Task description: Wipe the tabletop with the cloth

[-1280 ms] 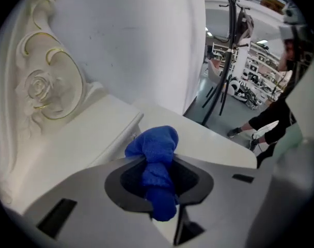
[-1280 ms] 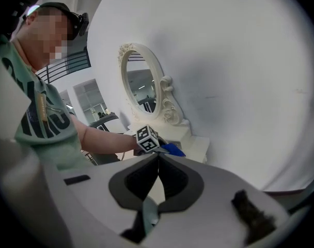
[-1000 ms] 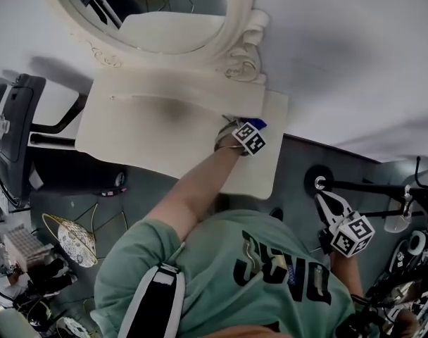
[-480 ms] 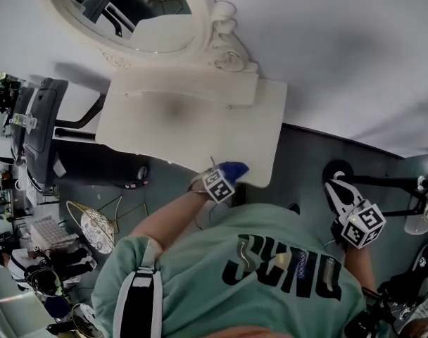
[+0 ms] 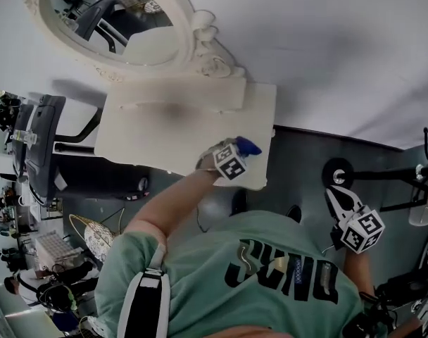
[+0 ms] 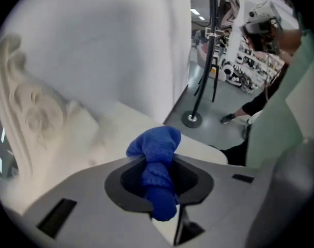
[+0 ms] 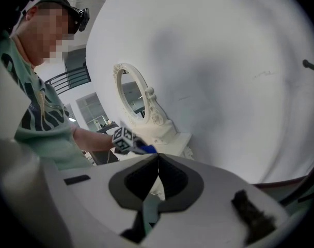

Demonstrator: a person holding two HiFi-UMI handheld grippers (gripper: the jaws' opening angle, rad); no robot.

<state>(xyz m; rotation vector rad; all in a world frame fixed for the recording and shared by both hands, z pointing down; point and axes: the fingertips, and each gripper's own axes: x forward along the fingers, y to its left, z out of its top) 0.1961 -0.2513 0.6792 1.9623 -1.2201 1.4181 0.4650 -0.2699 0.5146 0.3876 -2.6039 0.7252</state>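
Pinching the blue cloth (image 6: 156, 146) — left hand-held gripper (image 6: 159, 164) over the tabletop (image 5: 165, 136).

The person wears a pale green T-shirt (image 5: 270, 273) with dark lettering and a black-and-white shoulder strap (image 5: 145, 305). The left gripper (image 6: 158, 182) and right gripper (image 7: 158, 177) are grey, dark-lined round the jaws, with a black-and-white marker cube (image 5: 231, 163) behind them.

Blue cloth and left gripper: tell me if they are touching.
Touching. The left gripper view shows the jaws of the left gripper shut on the blue cloth, which bulges out past them.
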